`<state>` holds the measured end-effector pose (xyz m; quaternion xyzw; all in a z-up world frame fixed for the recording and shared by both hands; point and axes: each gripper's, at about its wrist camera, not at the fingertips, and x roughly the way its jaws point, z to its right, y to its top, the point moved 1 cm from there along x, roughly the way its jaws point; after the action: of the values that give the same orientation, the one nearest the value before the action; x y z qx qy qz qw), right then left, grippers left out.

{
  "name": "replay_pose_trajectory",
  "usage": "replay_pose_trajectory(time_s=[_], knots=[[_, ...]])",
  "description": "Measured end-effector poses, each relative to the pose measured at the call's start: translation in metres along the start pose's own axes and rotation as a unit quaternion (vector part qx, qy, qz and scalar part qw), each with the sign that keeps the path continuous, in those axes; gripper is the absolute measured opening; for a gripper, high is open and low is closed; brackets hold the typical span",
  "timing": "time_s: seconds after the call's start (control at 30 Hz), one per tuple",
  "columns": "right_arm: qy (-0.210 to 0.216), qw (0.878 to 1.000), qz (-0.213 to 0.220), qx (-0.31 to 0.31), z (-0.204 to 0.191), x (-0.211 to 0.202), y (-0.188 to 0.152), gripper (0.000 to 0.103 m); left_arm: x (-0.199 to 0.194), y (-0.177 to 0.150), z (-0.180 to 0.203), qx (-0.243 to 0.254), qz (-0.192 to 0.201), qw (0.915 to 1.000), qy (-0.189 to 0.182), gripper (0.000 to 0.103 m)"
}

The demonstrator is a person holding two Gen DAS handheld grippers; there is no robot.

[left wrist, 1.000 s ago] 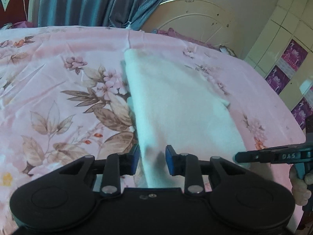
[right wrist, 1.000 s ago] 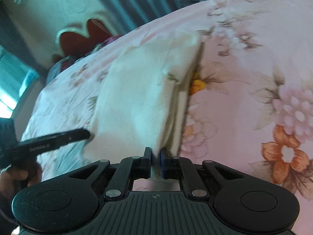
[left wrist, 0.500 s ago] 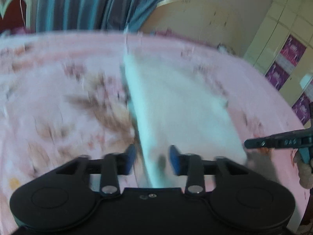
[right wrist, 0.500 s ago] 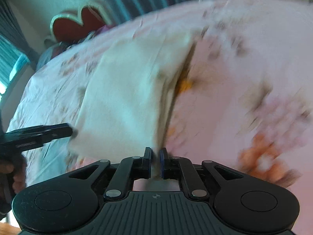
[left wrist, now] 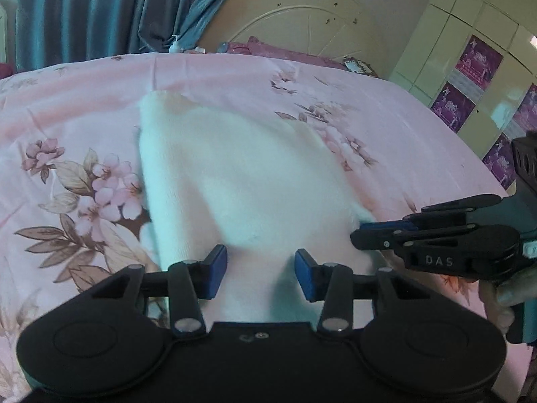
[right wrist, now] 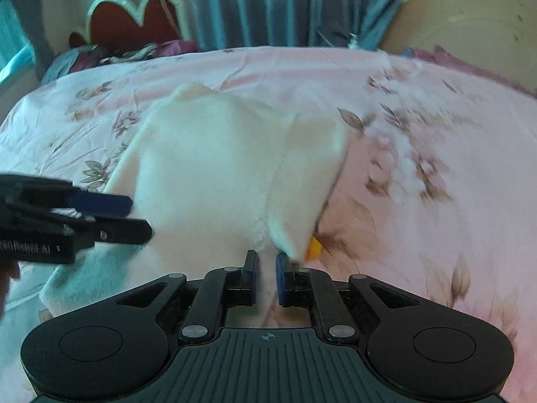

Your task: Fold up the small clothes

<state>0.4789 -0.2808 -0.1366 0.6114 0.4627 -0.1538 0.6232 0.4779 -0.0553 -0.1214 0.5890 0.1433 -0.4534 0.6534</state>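
Note:
A small white fleecy garment lies on the pink floral bedsheet, its far end bunched up. My left gripper is open, its blue pads astride the near edge of the cloth. My right gripper is shut on the garment's near right edge and lifts it a little. Each gripper shows in the other's view, the right one at the cloth's right corner, the left one at its left side. A yellow patch shows under the lifted edge.
Blue curtains hang behind the bed. A cream round headboard and purple pillows stand at the far side. White cupboards with purple posters line the right. A red heart-shaped headboard stands at the far left.
The garment's far end has been drawn toward me and now bunches up shorter. The left jaws have opened wider. Both grippers swung, the right one turning to face along the bed.

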Motion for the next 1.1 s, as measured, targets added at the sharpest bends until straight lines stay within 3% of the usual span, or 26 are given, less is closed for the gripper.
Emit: replay_pose_trajectory(time_s=[0.13, 0.27, 0.37, 0.43, 0.53, 0.6, 0.63, 0.67, 0.7, 0.87, 1.0, 1.1], knots=[[0.003, 1.000, -0.007, 0.015, 0.004, -0.009, 0.000, 0.009, -0.008, -0.003, -0.002, -0.015, 0.001, 0.9999, -0.007, 0.043], [0.030, 0.999, 0.032, 0.010, -0.008, -0.041, 0.004, 0.009, -0.033, -0.013, 0.003, -0.016, 0.012, 0.9998, -0.010, 0.043], [0.076, 0.997, -0.007, -0.014, -0.027, -0.041, -0.015, 0.009, -0.041, -0.037, 0.012, -0.015, -0.005, 0.9999, -0.001, 0.043], [0.052, 0.997, -0.038, -0.053, -0.038, -0.030, -0.037, 0.009, -0.041, -0.053, 0.014, -0.023, -0.018, 0.9996, -0.003, 0.043], [0.056, 0.998, -0.022, -0.025, -0.031, -0.040, -0.038, 0.009, -0.051, -0.060, 0.019, -0.010, -0.012, 0.9998, 0.008, 0.044], [0.053, 0.998, 0.018, 0.002, -0.022, -0.053, -0.028, 0.009, -0.059, -0.051, 0.012, -0.026, 0.010, 0.9994, 0.021, 0.052], [0.047, 0.998, 0.033, 0.018, -0.015, -0.056, -0.023, 0.013, -0.062, -0.046, 0.008, -0.031, 0.025, 0.9986, 0.035, 0.071], [0.043, 0.997, 0.044, 0.037, -0.007, -0.057, -0.017, 0.042, -0.063, -0.039, 0.002, -0.034, 0.039, 0.9971, 0.056, 0.086], [0.044, 0.996, 0.057, 0.055, -0.001, -0.058, -0.012, 0.074, -0.064, -0.033, -0.003, -0.037, 0.051, 0.9955, 0.071, 0.087], [0.105, 0.978, 0.054, 0.174, 0.038, -0.037, 0.008, 0.075, -0.041, -0.001, -0.045, -0.103, 0.046, 0.9924, 0.050, 0.071], [0.158, 0.952, 0.034, 0.261, 0.067, -0.013, 0.015, 0.072, -0.022, 0.005, -0.070, -0.155, 0.027, 0.9871, 0.026, 0.069], [0.193, 0.933, 0.008, 0.303, 0.079, 0.006, 0.013, 0.071, -0.011, 0.004, -0.074, -0.168, 0.010, 0.9857, 0.010, 0.067]])
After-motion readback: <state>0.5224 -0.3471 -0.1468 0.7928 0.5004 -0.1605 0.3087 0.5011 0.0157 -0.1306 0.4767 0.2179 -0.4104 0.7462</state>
